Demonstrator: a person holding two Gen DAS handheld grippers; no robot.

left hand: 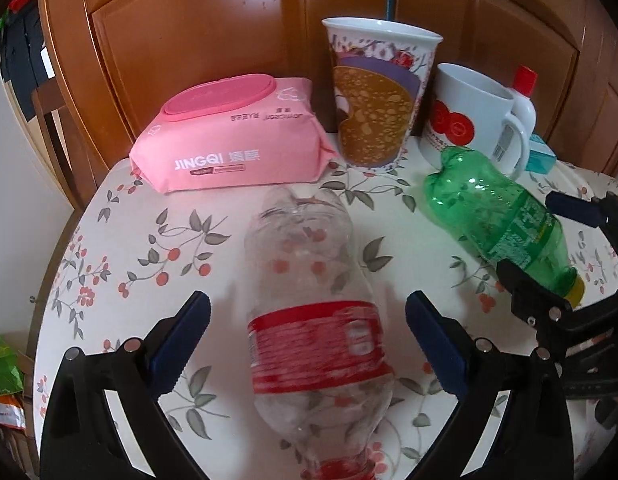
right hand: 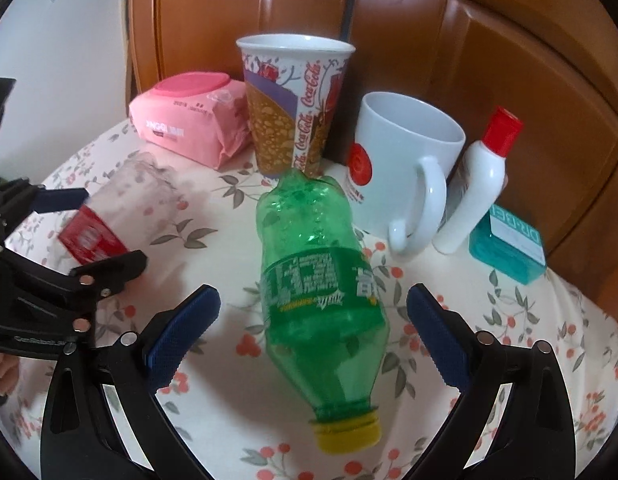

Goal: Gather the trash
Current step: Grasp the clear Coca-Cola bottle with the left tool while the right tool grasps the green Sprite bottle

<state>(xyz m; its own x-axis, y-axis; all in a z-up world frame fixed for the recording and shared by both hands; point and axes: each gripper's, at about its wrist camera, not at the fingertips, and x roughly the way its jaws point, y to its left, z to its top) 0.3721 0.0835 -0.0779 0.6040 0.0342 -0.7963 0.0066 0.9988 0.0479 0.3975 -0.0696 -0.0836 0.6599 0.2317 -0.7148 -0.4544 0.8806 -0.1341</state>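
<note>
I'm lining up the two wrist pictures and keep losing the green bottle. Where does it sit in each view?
Left wrist view: the green bottle lies at the right, cap toward the camera, between the right gripper's fingers.
Right wrist view: it lies in the centre, yellow cap nearest the camera, between the open fingers.
Shared landmark: the tall paper cup stands just behind the bottle's base in both.

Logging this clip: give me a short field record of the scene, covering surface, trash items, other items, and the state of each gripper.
surface: table with floral cloth
trash: clear bottle with red label, lying down; green bottle with yellow cap, lying down
other items: pink wipes pack, paper cup, white mug, white squeeze bottle, teal box
left gripper: open, straddling clear bottle
right gripper: open, straddling green bottle
</note>
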